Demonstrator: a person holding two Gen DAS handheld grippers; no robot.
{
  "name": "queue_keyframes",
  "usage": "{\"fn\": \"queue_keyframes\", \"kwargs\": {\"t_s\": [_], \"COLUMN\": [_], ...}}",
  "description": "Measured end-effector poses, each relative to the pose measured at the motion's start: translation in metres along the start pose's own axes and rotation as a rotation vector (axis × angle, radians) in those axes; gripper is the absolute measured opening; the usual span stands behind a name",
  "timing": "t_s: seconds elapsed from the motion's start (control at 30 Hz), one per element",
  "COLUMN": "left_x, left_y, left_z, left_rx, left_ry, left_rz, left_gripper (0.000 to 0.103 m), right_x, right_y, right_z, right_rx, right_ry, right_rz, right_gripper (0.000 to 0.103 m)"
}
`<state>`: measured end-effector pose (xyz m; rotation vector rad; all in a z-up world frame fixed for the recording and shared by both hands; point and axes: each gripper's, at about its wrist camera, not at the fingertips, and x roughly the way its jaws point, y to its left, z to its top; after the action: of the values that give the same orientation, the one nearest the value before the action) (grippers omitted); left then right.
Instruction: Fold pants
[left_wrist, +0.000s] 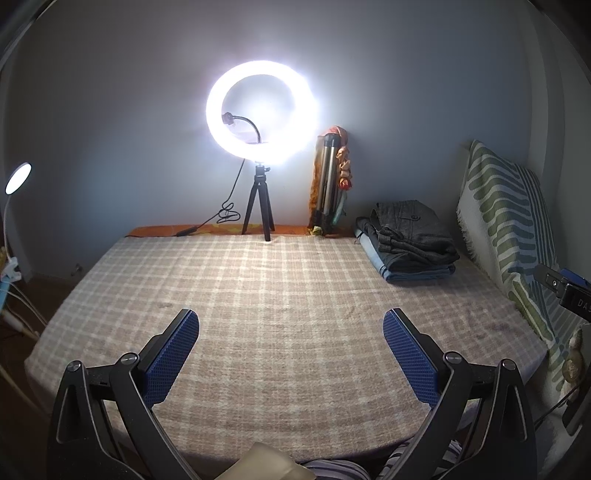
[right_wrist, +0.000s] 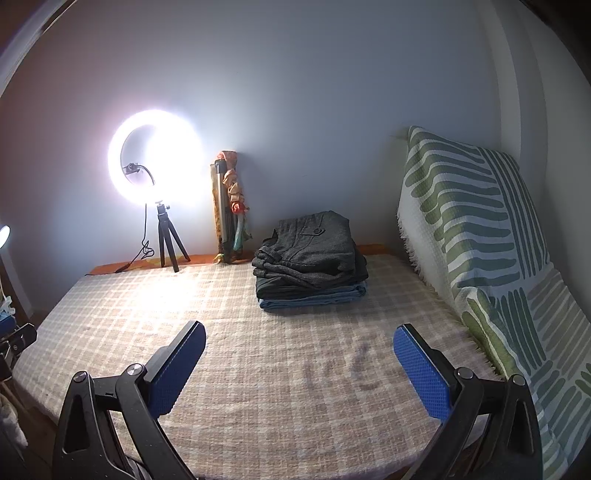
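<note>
Pants (right_wrist: 312, 254) — dark grey on top, blue denim beneath — sit folded in a neat stack at the table's (right_wrist: 258, 387) far right; left gripper (left_wrist: 291, 325) and right gripper (right_wrist: 299, 338) hover spread wide, empty.

The right gripper (right_wrist: 299, 341) hangs wide apart over the checked cloth (right_wrist: 229, 306), folded pants (right_wrist: 310, 258) stacked beyond, ring light (right_wrist: 157, 157) far left.

Dark grey pants (right_wrist: 314, 247) top blue jeans (right_wrist: 314, 299) on a beige-and-white checked cloth (right_wrist: 258, 369); blue-padded tools.
</note>
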<state>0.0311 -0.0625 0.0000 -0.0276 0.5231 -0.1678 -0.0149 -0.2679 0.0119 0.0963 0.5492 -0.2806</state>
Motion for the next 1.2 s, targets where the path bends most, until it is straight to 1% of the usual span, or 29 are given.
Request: {"fn": "queue_keyframes", "kwargs": {"t_s": [0.43, 0.6, 0.87, 1.2], "left_x": [0.002, 0.004, 0.005, 0.006], "left_y": [0.003, 0.007, 0.011, 0.015], "left_z": [-0.003, -0.004, -0.006, -0.007], "left_rx": [-0.013, -0.037, -0.045, -0.061], "left_ry": [0.014, 0.022, 0.018, 0.013], "left_rz": [-0.009, -0.012, 0.002, 0.001], "left_gripper": [0.1, 0.1, 0.1, 0.1], "right_x": [0.001, 0.002, 0.005, 0.006], "right_y": [0.003, 0.003, 0.006, 0.011], "right_z": [-0.003, -0.004, -0.005, -0.007], "right_rx": [0.002, 0.002, -0.004, -0.009], "right_ry": [0.004, 0.007, 0.015, 0.023], "right_rz": [0.007, 0.009, 0.012, 0.02], "right_gripper": [0.103, 0.103, 0.103, 0.103]}}
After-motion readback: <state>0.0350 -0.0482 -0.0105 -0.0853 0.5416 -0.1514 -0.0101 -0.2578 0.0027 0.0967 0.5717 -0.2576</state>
